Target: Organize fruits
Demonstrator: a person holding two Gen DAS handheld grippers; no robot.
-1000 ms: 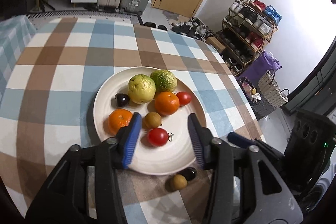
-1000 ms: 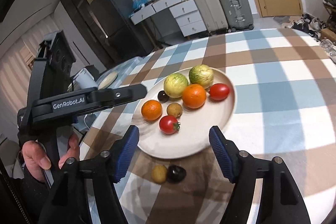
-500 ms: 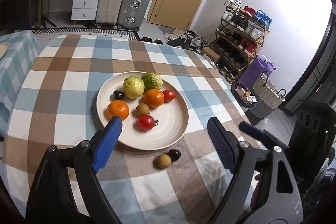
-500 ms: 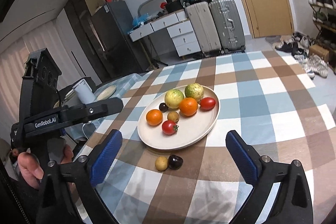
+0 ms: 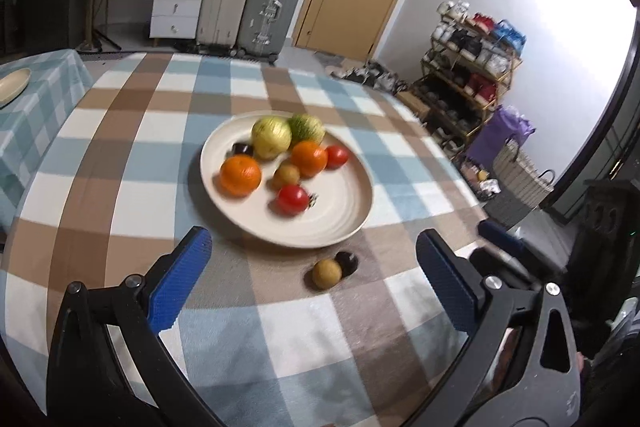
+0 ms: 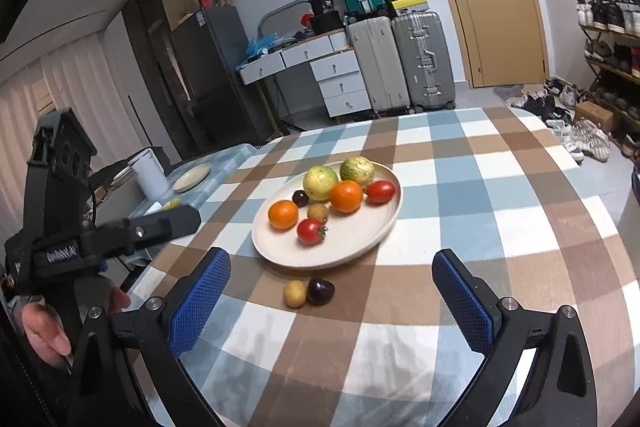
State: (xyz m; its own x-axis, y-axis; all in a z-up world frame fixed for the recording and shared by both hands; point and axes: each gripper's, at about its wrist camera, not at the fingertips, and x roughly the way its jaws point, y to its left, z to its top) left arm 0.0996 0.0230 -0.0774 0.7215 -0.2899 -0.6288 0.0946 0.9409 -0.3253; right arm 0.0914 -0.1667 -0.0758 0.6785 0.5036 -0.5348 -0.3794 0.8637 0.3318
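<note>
- Plate (image 6: 394, 205) sat mid-table on the checked cloth (image 6: 500, 227), loaded: two oranges (image 6: 283, 214), two green-yellow fruits (image 6: 320, 183), two tomatoes (image 6: 310, 231), one small brown fruit and one dark one.
- Two strays were off the plate, on the cloth just beside its near rim, touching each other: small yellow-brown fruit (image 6: 295, 293) and dark plum-like fruit (image 6: 320, 291).
- You had pulled both tongs back from the plate; a second earlier the left one stood over the near tomato.
- Left gripper (image 5: 310, 281): jaws had just been opening, stood wide, nothing between them.
- Right gripper (image 6: 331, 297): same, wide and empty.
- My read: tomato was dropped off; the two strays were left to do.
</note>
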